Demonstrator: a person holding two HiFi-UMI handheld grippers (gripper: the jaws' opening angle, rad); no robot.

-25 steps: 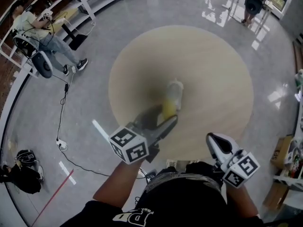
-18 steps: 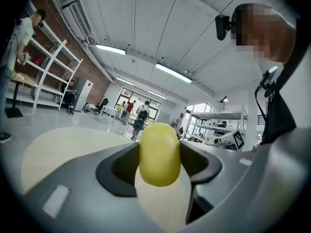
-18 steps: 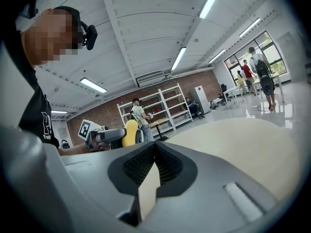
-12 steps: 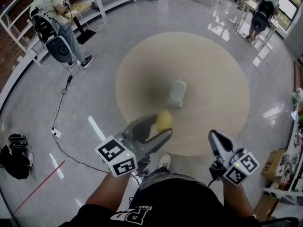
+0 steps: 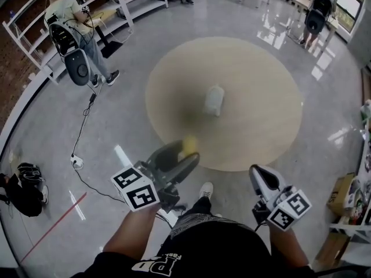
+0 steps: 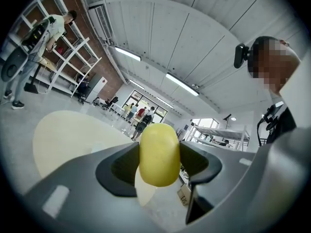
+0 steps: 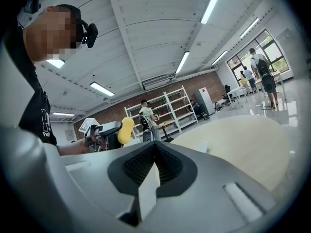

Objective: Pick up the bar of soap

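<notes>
The bar of soap (image 5: 188, 144) is a rounded yellow bar clamped between the jaws of my left gripper (image 5: 186, 149). It hangs over the near rim of the round table (image 5: 261, 86). In the left gripper view the soap (image 6: 159, 154) stands upright between the two dark pads, which press on both its sides. My right gripper (image 5: 258, 175) is held low at the right, off the table, its jaws together with nothing in them. The right gripper view shows its pads meeting (image 7: 154, 165), and the left gripper with the soap (image 7: 126, 129) off to the left.
A white container (image 5: 214, 99) lies near the middle of the table. A person (image 5: 69, 16) sits by white shelving at the far left. A cable (image 5: 81, 149) and a black bag (image 5: 26, 190) lie on the floor. Cardboard boxes (image 5: 342, 196) stand at the right.
Both grippers have drawn back toward my body. The soap has travelled with the left gripper from beside the white container to the table's near rim.
</notes>
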